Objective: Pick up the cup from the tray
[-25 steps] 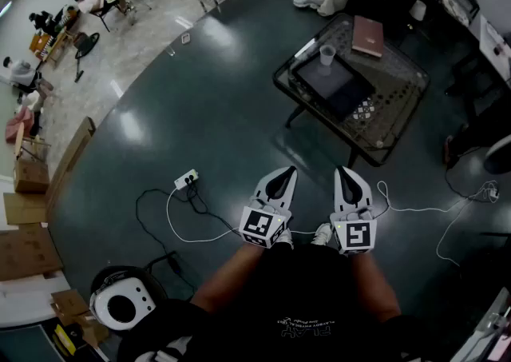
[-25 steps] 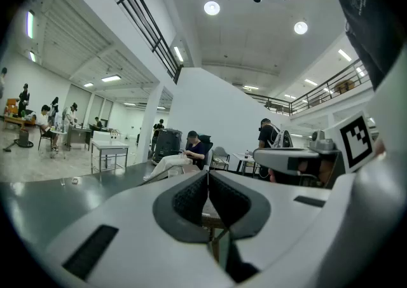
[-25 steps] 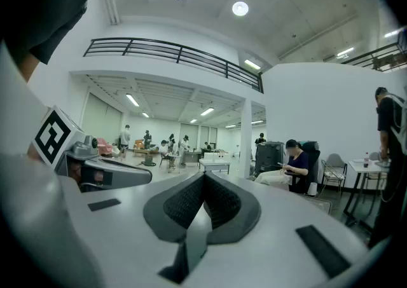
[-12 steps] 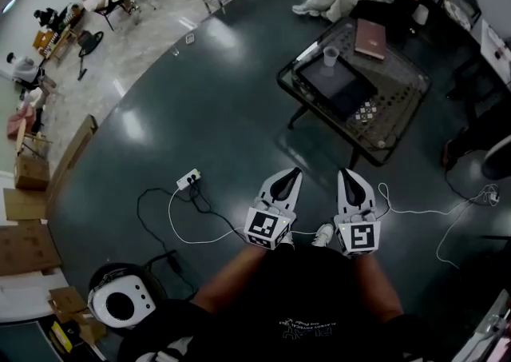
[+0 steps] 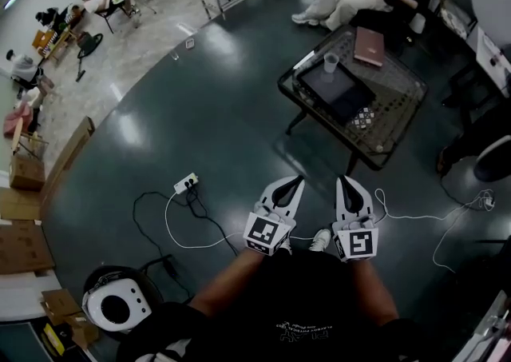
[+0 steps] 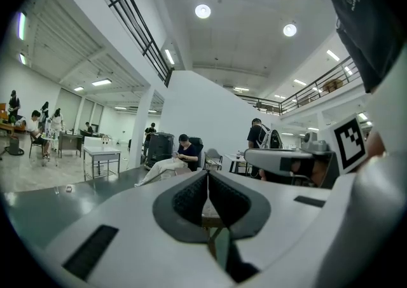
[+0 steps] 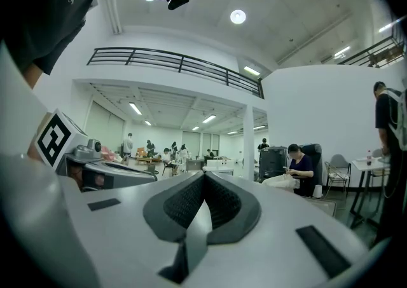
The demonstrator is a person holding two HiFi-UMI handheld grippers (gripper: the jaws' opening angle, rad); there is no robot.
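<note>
1. cardboard boxes (image 5: 24, 224) line the left edge, with wide dark floor (image 5: 200, 113) open beyond them.
2. a power strip (image 5: 185, 184) and loose cables (image 5: 192, 236) lie on the floor just left of the grippers.
3. the left gripper (image 5: 297, 181) is clenched on nothing.
4. the right gripper (image 5: 345, 181), just beside it, is also pressed together and empty.
5. the cup (image 5: 330, 62) stands at the far corner of the dark tray (image 5: 339, 93) on the glass table (image 5: 323, 122), well apart from both grippers. bare floor lies before the table's near edge.
</note>
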